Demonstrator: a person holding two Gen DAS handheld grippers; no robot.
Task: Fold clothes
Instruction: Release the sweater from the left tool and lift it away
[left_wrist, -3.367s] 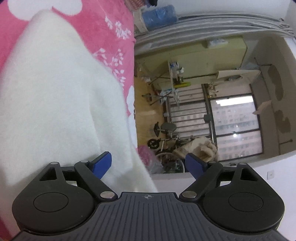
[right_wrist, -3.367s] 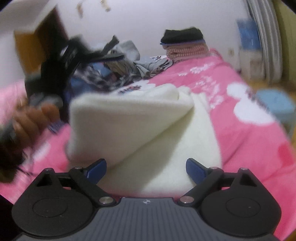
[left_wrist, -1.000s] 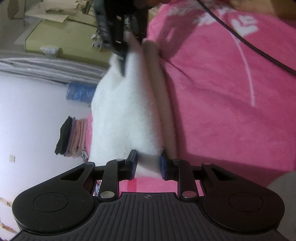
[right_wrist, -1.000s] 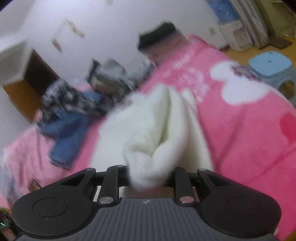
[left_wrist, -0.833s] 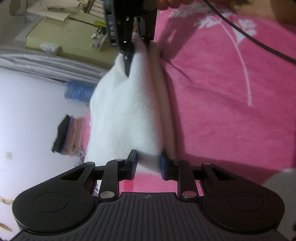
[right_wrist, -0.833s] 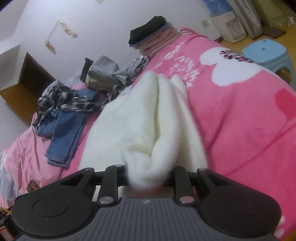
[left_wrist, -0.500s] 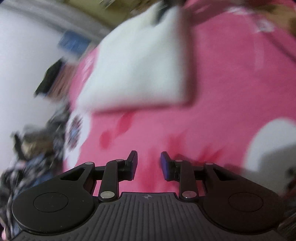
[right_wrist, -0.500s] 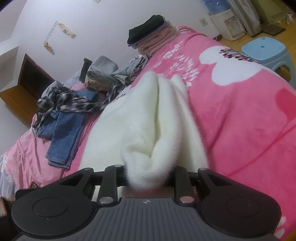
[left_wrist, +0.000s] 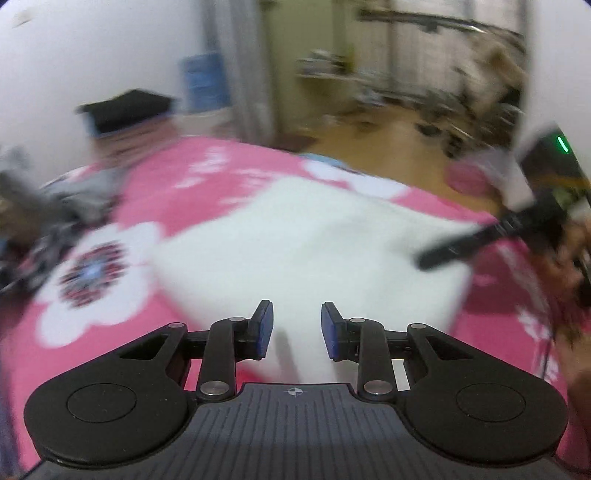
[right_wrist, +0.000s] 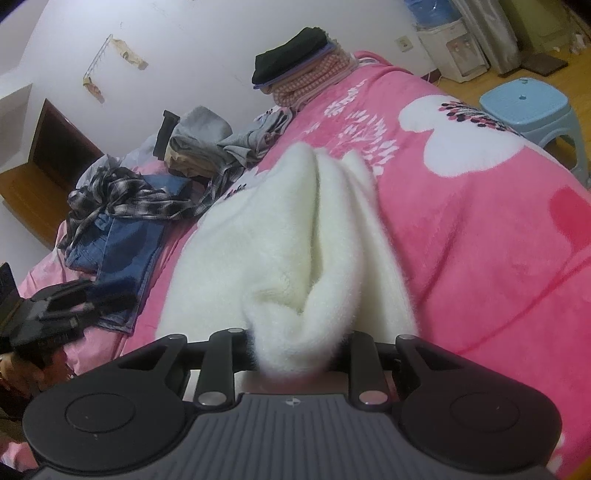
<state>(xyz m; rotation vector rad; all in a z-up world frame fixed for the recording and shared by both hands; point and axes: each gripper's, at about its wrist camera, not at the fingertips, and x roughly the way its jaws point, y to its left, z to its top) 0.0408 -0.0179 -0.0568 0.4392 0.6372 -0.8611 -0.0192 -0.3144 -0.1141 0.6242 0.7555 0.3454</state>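
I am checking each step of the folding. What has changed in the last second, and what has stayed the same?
The left gripper let go of the white fleece garment and pulled back; its jaws now stand apart with nothing pressed between them. The garment lies folded on the pink blanket. The right gripper stayed in place, still clamped on a bunched corner of the garment. The pile of unfolded clothes is unchanged.

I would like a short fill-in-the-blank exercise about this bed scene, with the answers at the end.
1. The right tool is shut on the fluffy ____ garment.
2. The left tool holds ____.
3. The bed cover is mainly ____.
4. The stool beside the bed is light ____.

Answers: white; nothing; pink; blue
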